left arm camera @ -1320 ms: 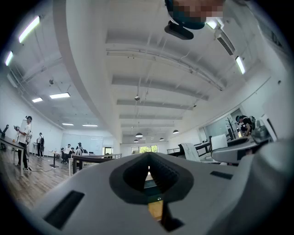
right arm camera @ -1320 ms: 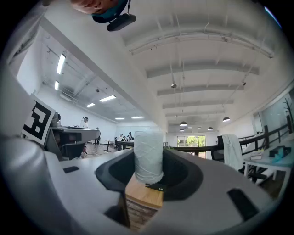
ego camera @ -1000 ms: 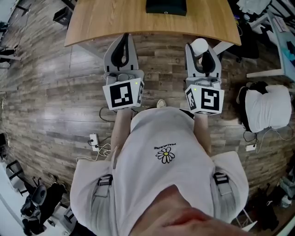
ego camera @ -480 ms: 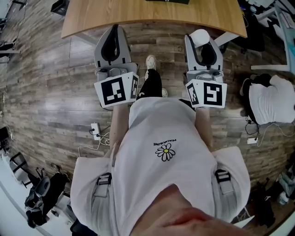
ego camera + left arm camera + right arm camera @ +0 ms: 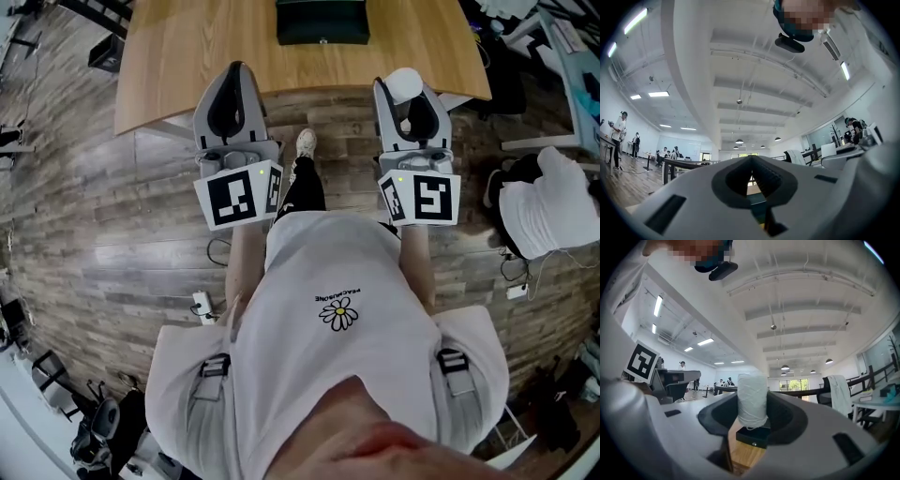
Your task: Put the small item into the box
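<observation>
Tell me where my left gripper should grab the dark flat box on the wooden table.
Probably the front edge of the dark flat box, by its small pale stud, coming from the person's side: that long, low face is turned that way. The left gripper is shut and empty; the right gripper holds the white cylindrical roll.
</observation>
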`<state>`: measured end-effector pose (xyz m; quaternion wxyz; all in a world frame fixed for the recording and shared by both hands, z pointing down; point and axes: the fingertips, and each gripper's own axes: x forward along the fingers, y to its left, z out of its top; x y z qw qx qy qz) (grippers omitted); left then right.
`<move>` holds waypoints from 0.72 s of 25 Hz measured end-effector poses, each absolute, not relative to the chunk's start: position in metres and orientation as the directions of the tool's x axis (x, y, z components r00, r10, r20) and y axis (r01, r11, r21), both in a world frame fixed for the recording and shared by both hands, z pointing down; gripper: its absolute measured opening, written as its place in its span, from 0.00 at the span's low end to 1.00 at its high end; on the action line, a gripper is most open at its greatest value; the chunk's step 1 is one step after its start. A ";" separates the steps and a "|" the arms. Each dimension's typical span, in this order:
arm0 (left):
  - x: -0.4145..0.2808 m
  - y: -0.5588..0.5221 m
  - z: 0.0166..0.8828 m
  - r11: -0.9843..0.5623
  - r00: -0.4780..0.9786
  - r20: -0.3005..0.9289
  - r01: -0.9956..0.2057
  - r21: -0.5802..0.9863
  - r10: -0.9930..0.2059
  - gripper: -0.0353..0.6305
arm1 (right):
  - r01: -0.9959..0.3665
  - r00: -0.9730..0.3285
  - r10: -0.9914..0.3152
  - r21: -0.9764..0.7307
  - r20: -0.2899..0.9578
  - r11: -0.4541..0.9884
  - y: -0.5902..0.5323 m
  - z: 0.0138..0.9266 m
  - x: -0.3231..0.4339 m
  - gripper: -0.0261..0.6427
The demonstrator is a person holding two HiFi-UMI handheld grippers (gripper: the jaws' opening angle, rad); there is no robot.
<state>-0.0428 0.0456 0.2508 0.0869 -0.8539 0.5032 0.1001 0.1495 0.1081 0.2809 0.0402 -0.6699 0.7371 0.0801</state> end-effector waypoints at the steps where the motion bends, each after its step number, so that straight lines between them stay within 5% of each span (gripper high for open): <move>1: -0.040 0.034 0.250 -0.483 0.477 -0.262 -0.875 -0.045 -0.839 0.08 | -0.994 -0.098 -0.982 0.063 -0.163 0.088 0.095 0.281 0.152 0.29; 18: -0.018 -0.229 0.221 -0.531 0.515 -0.293 -0.847 -0.027 -0.806 0.08 | -0.989 -0.028 -0.994 0.148 -0.107 0.012 -0.158 0.259 0.177 0.28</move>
